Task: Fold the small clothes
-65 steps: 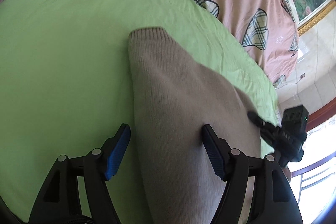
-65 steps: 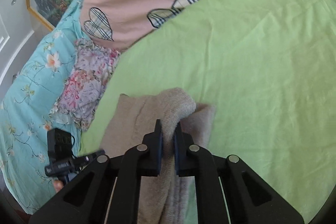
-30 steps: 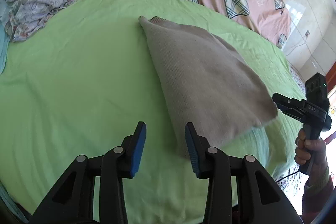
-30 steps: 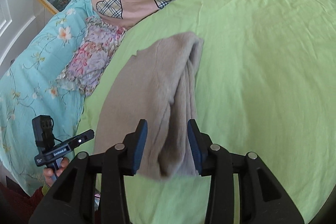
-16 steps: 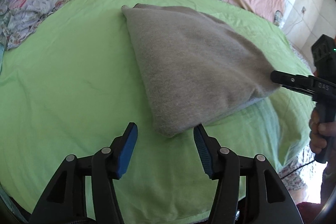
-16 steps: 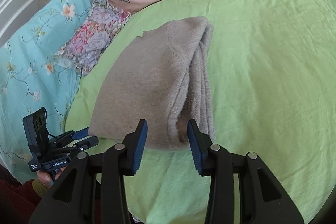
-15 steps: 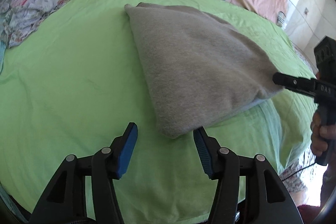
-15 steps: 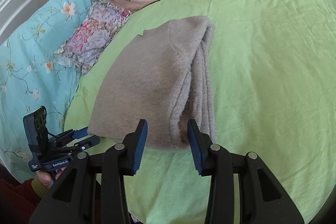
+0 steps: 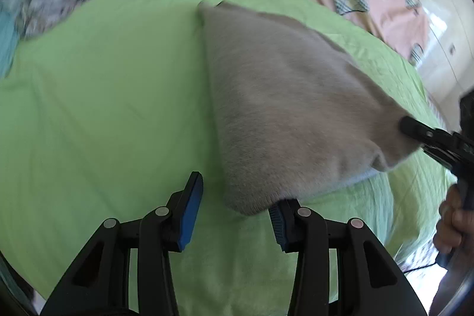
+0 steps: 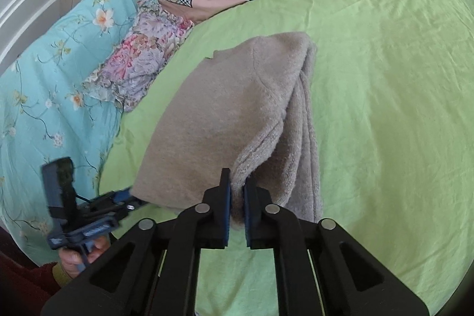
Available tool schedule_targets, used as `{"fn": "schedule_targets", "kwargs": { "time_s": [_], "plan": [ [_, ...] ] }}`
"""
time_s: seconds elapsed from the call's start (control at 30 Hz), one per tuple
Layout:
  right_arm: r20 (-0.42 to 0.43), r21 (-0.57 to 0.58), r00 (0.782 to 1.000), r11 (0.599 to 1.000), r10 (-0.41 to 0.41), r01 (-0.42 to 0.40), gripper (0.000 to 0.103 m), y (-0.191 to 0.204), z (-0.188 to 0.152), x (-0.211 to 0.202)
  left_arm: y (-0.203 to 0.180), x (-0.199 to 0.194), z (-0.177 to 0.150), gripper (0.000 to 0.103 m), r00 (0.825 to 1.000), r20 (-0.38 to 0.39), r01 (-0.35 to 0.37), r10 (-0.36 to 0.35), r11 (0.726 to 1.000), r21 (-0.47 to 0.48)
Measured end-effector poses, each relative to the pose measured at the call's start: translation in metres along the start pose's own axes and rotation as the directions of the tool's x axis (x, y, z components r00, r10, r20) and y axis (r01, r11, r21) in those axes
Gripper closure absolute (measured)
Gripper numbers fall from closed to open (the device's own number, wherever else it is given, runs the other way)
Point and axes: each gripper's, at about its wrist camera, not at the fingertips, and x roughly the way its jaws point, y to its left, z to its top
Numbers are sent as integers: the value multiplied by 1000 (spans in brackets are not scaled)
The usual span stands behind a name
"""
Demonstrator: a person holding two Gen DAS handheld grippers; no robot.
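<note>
The beige knit sweater (image 10: 225,120), already doubled over, lies on the green sheet (image 10: 385,85) in the middle of the bed. It looks soft, thick and limp, so it will likely sag between grips; its near corners are the best holds. The right gripper (image 10: 237,194) has just closed and pinches the near right corner. The left gripper (image 9: 234,215) has just been narrowing but stands apart around the near left corner, not pressing it.

Beige fuzzy knit garment (image 10: 225,114), folded in layers, lying on green sheet (image 10: 385,79), near edge lifted
</note>
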Motion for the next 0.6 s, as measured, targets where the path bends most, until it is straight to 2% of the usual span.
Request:
{"fn": "schedule_targets", "kwargs": {
  "time_s": [0.03,0.1,0.17,0.23,0.33,0.37,0.5,0.6],
  "plan": [
    [12,0,1000,1000,4,-4,96,1,2,-3,4,-1,1,64,1000,1,22,-22,999,-42],
    [51,-7,999,1000,14,-13,96,4,9,-15,2,-11,3,87,999,37,21,-19,998,-56],
    [91,-24,995,999,34,-32,97,8,13,-29,-3,-24,3,89,997,79,-8,11,999,-48],
    [102,-59,995,998,14,-8,97,12,12,-37,-7,-27,1,91,995,90,-38,42,999,-38],
    [61,-130,993,985,-102,109,97,12,2,-23,-15,-10,-11,93,990,37,-137,137,991,10],
    [42,-129,991,983,-124,129,97,7,-2,-16,-16,-5,-15,94,989,17,-149,148,989,13],
    [11,-159,973,960,-230,229,97,-8,-14,-4,-25,-7,-21,94,983,44,-181,178,981,74],
    [-37,-105,971,968,-235,230,97,-30,-19,8,-26,-2,-26,94,982,35,-190,187,978,91]
  ]
}}
